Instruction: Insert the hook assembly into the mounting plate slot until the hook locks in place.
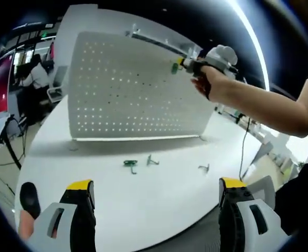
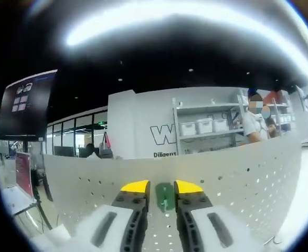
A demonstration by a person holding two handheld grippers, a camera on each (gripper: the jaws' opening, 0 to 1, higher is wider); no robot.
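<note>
Left gripper view: left gripper (image 1: pixel 156 191) is hovering over the white table (image 1: pixel 159 210), jaws spread wide, nothing between them. Ahead, three loose hooks (image 1: pixel 131 165) are lying before the upright pegboard (image 1: pixel 133 92). Right gripper view: right gripper (image 2: pixel 161 190) is pinching a green hook (image 2: pixel 163 197) between its yellow tips, pressing it against the pegboard's perforated face (image 2: pixel 237 178), near the top edge.

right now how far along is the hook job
Done: the right gripper has picked up a green hook and brought it to the pegboard. In hand: lining it up near the top edge. Left: pushing it in; three more hooks lie on the table.
</note>
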